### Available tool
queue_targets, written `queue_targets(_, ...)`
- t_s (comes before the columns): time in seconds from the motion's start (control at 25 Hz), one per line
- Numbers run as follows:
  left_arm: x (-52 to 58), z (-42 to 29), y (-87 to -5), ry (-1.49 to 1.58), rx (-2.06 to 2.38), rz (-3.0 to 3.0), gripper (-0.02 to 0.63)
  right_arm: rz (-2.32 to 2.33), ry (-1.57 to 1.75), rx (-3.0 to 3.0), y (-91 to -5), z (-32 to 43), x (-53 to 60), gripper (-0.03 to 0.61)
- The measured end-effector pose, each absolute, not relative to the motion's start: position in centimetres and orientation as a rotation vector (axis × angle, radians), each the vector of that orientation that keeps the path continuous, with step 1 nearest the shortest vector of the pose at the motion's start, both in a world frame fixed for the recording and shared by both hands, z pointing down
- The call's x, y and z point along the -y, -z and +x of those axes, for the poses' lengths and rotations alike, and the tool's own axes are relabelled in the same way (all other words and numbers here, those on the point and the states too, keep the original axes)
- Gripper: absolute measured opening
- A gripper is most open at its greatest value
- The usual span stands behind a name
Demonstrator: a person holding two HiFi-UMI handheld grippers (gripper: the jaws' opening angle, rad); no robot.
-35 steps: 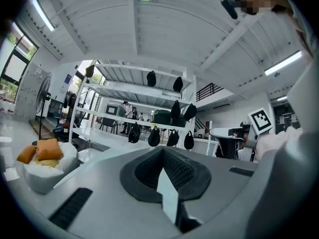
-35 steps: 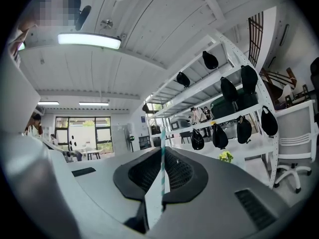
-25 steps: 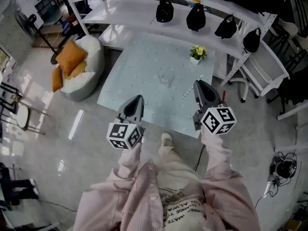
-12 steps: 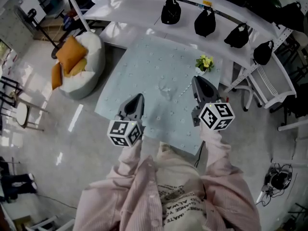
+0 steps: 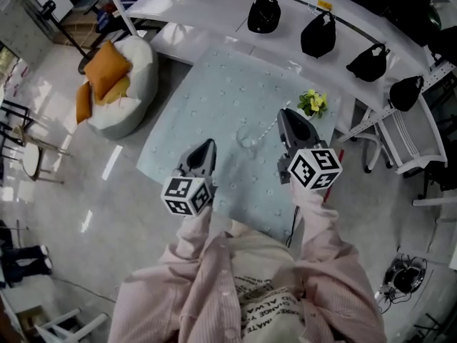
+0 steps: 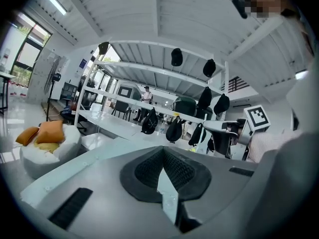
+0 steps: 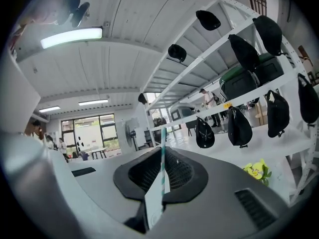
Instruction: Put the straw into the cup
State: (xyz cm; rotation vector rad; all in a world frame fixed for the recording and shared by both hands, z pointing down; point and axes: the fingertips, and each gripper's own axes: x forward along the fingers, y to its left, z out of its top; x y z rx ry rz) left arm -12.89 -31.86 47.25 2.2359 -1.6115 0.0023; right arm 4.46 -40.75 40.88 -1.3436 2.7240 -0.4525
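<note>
I am holding the left gripper (image 5: 206,146) over the table (image 5: 214,91), jaws nearly together and empty. The cup (image 5: 246,138) is standing at its 2 o'clock. The right gripper (image 5: 283,113), at the cup's 2 o'clock, is clamping the straw (image 7: 161,153).

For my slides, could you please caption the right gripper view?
Right gripper shut on the striped straw, with black bags hanging along white shelving behind.
</note>
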Motion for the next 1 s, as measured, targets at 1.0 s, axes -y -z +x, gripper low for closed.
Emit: queue_targets(1.0, 36.9, -11.9, -59.0, -0.073, 1.474, 2.036, 0.0, -1.256, 0.56, -2.921, -54.6, -2.6, 44.4, 0.02)
